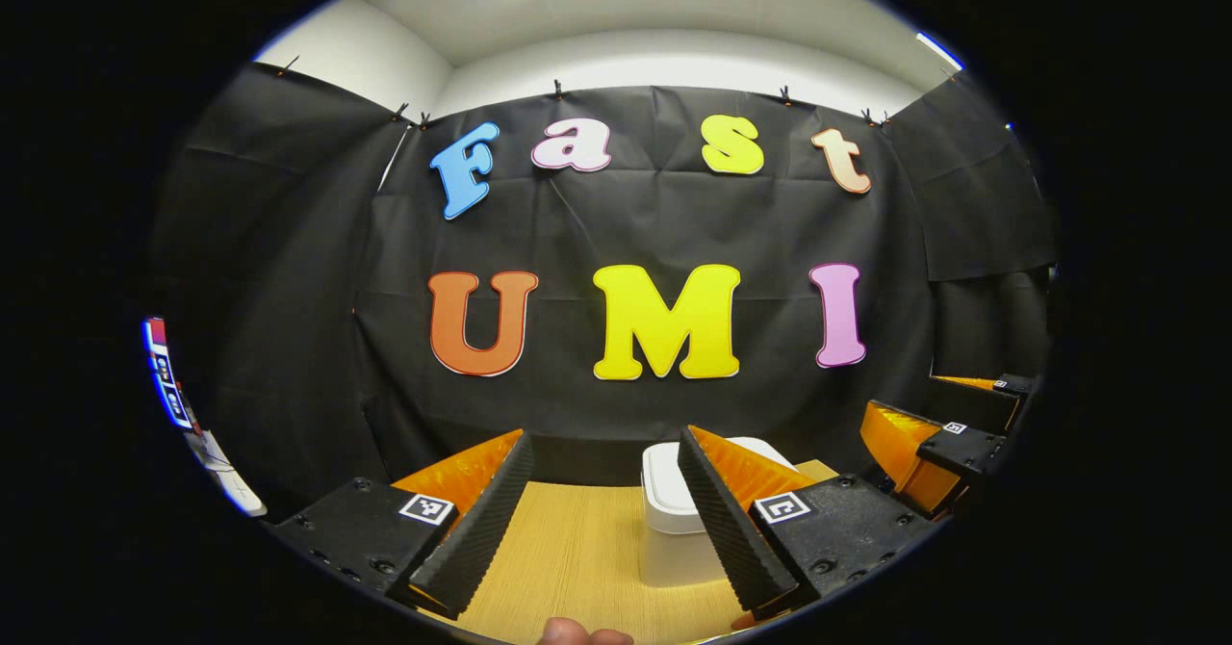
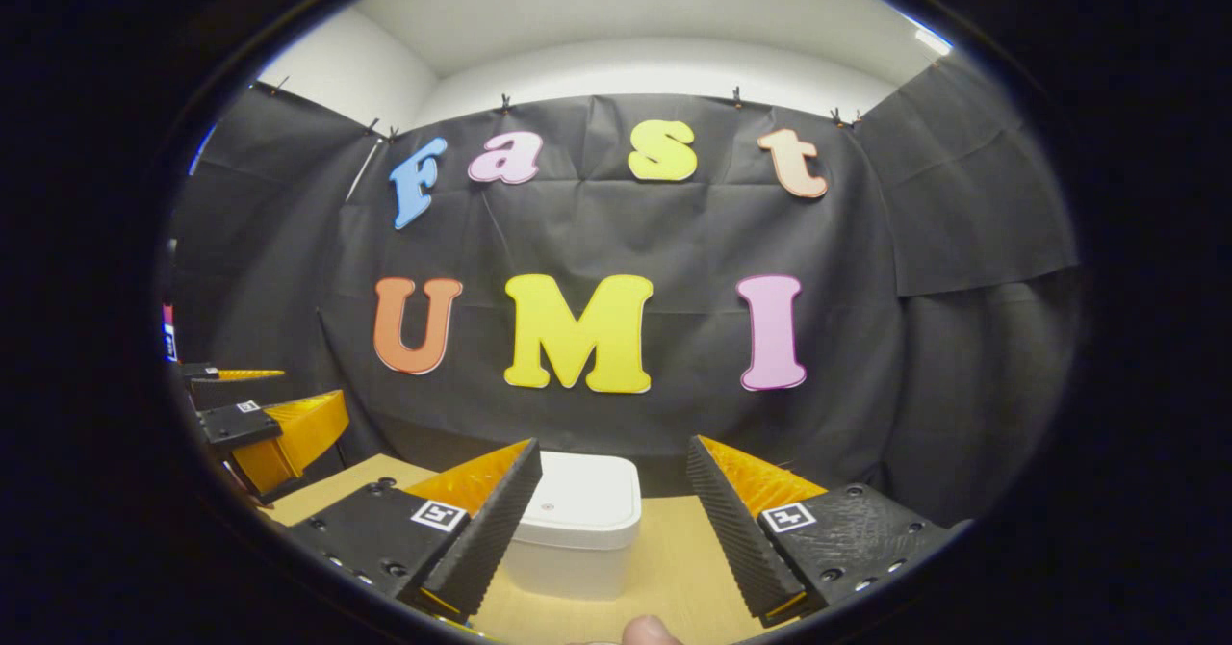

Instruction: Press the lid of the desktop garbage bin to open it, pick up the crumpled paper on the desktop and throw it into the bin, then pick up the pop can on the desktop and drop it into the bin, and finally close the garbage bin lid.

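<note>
Starting on my left: in the left gripper view, the left claw point(image 1: 602, 520) hangs above the wooden table point(image 1: 577, 549) with its jaws spread wide and nothing between them. Just past it stands the white garbage bin point(image 1: 666, 505), lid down, sitting on the table and partly hidden behind the claw's right-hand finger. A fingertip point(image 1: 582, 635) of the person holding the rig peeks in at the bottom edge. Farther right in this view I can see the right claw point(image 1: 948, 438), off to the side and well apart from the bin, its jaws also parted.

Over to the right gripper view. At the far left there's the left claw again, above the table's corner. Moving in, the right claw point(image 2: 611, 515) is gaping wide, holding nothing, poised over the table point(image 2: 688, 558). The bin point(image 2: 577, 520) sits between its fingers in the picture but farther off, closer to the left-hand finger, which covers the bin's left edge. Lid closed, flat on top. Another fingertip point(image 2: 650, 631) shows at the bottom. Black cloth wall point(image 2: 914, 356) behind everything.
</note>
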Tool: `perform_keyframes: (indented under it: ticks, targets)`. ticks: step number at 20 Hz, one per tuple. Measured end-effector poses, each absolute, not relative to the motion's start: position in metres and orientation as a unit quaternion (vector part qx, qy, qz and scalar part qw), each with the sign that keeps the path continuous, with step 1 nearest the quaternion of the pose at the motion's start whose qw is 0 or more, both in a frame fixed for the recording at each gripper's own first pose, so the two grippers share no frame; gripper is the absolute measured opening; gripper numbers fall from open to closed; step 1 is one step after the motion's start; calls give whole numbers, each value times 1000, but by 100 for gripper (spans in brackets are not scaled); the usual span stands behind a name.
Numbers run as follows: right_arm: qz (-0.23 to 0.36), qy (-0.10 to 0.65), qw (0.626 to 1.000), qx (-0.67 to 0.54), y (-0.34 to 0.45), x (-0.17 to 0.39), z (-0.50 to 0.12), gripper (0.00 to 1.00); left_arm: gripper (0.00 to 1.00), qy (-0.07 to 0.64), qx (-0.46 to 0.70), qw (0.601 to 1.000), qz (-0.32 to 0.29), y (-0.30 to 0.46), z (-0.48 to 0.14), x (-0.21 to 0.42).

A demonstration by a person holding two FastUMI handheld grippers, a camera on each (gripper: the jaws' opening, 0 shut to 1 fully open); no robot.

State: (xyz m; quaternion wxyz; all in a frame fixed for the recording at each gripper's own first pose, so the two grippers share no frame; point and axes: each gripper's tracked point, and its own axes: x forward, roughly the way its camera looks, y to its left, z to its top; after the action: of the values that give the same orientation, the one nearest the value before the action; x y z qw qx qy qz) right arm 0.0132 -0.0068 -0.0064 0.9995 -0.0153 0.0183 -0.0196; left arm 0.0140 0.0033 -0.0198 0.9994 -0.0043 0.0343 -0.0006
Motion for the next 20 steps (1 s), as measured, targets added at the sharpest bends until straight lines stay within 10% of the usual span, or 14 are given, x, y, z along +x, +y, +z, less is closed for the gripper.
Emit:
perform_keyframes:
  ticks: [17,20]
  targets:
    - [10,98,995,-26,17,59,-47,92,98,44,6,999,4,13,-31,17]
    - [22,121,992,-28,26,75,-59,75,98,44,9,999,12,19,-32,18]
